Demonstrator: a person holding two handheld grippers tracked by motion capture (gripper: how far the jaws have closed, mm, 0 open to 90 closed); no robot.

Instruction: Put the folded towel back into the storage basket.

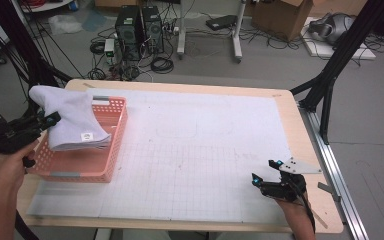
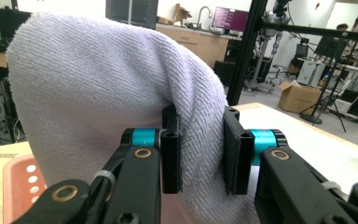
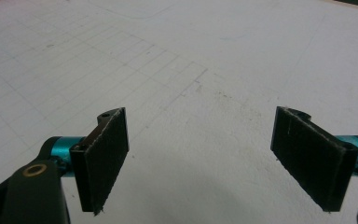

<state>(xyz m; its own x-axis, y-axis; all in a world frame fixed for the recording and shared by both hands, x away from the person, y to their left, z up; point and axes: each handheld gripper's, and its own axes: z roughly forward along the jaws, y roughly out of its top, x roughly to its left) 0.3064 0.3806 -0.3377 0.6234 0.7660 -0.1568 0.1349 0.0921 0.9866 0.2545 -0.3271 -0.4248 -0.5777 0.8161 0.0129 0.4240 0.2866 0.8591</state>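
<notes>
The left gripper (image 2: 199,149) is pinching a soft, pale lilac folded terry towel (image 2: 98,102) between its two black jaws, which are squeezing a thick fold of the cloth. In the high view the left gripper (image 1: 50,120) is sitting at the left edge of the table, and the towel (image 1: 72,120) is hanging partly over and partly inside the pink plastic basket with holes in its sides (image 1: 107,160). One end of the towel is sticking up high and the other end is resting down in the basket. I think the step in hand is moving the towel at the basket, but I cannot tell whether it is going in or coming out. The right gripper (image 3: 221,158) is waiting with its jaws wide apart and nothing between them, low over the white gridded mat (image 3: 205,56). In the high view the right gripper (image 1: 266,171) is near the front right corner, well apart from the basket. The next move probably calls for a slow, careful move so the cloth is not catching on the basket's rim.
</notes>
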